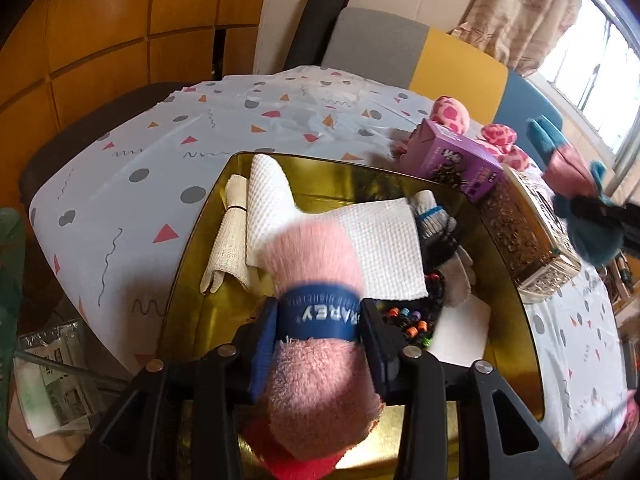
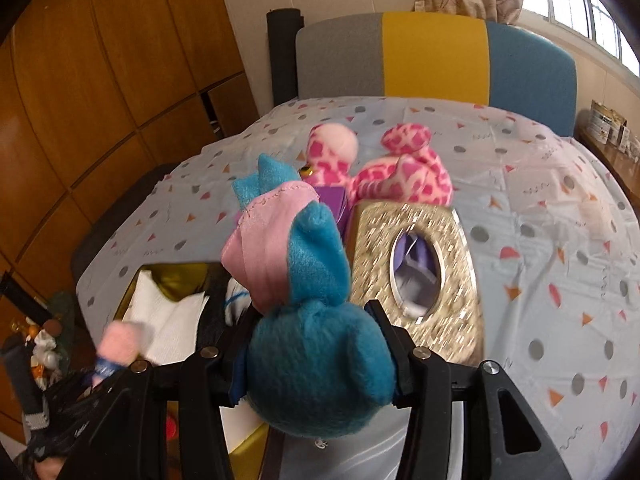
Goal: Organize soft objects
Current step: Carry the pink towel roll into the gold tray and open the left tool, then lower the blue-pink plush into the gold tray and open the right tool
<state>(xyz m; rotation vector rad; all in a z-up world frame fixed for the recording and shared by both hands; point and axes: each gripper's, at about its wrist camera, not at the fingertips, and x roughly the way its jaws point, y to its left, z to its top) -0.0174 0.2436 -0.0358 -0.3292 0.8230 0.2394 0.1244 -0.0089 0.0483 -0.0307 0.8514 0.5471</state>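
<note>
My left gripper [image 1: 320, 320] is shut on a fluffy pink cloth roll [image 1: 316, 256] with a blue paper band, held over the gold tray [image 1: 188, 280]. The tray holds white towels [image 1: 384, 248], a cream cloth [image 1: 228, 236], grey gloves [image 1: 436, 220] and a beaded black item [image 1: 416, 320]. My right gripper [image 2: 320, 356] is shut on a teal plush toy [image 2: 316, 368] with pink ears, held above the table right of the tray [image 2: 176, 276]. A pink spotted plush [image 2: 400, 168] lies behind a glittery tissue box [image 2: 416, 276]. The teal plush also shows in the left wrist view [image 1: 592, 220].
A purple carton [image 1: 456, 160] stands between the tray and the pink plush. The patterned tablecloth [image 2: 540, 240] covers the table. A grey, yellow and blue chair back [image 2: 436, 56] stands behind. Wooden cabinets [image 1: 100, 32] are at left, clutter [image 1: 52, 380] lies on the floor.
</note>
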